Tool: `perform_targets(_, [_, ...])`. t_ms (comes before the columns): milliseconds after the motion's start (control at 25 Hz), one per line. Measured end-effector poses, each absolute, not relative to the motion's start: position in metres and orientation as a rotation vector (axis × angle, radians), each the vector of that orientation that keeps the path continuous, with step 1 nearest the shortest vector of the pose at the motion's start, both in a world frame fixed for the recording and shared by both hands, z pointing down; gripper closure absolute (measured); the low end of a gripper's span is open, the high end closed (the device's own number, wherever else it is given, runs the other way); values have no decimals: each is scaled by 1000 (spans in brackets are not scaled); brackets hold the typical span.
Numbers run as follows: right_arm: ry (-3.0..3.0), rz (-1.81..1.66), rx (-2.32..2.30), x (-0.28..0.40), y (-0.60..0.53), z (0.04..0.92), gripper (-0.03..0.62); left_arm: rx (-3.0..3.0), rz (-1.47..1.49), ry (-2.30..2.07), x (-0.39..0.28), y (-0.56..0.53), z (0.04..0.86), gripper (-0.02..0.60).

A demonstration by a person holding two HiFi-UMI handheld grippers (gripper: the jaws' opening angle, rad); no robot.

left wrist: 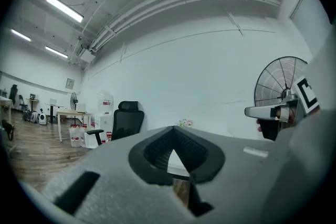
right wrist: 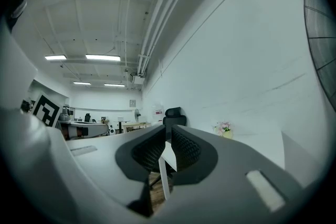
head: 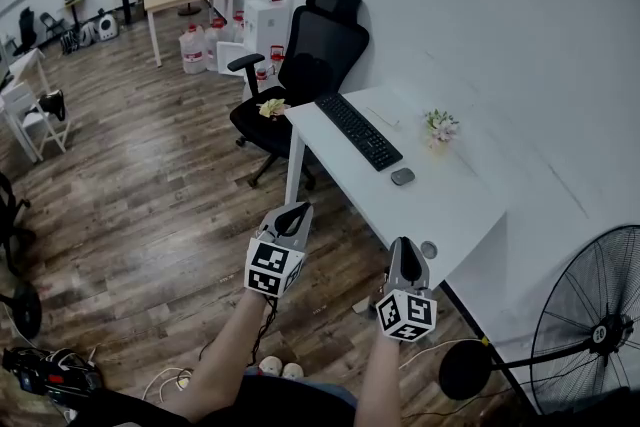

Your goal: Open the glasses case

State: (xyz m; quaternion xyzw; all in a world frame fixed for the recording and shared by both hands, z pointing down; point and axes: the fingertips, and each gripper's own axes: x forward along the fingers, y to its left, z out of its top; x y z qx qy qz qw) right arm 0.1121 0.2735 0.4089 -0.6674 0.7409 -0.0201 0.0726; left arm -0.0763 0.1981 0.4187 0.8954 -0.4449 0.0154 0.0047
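Observation:
No glasses case shows in any view. In the head view both grippers are held level above the wooden floor, short of the near end of a white desk (head: pixel 450 205). My left gripper (head: pixel 292 211) has its dark pads meeting at the tips in the left gripper view (left wrist: pixel 173 129), with nothing in them. My right gripper (head: pixel 405 247) hangs just before the desk's near corner. In the right gripper view its pads (right wrist: pixel 167 134) stand a narrow slit apart, and only the desk leg shows through.
On the desk lie a black keyboard (head: pixel 359 131), a mouse (head: pixel 402 176) and a small flower pot (head: pixel 440 126). A black office chair (head: pixel 312 55) stands at the far end. A floor fan (head: pixel 590 325) stands at the right, and cables lie on the floor at the lower left.

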Motion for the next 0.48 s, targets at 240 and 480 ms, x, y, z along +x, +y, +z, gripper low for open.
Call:
perform_targets(240, [2233, -54, -2002, 108, 268, 407, 518, 2794, 47, -1391, -82, 193, 423, 574])
perform_targets(480, [2234, -57, -1983, 105, 262, 406, 446, 2787, 40, -1387, -86, 187, 426, 574])
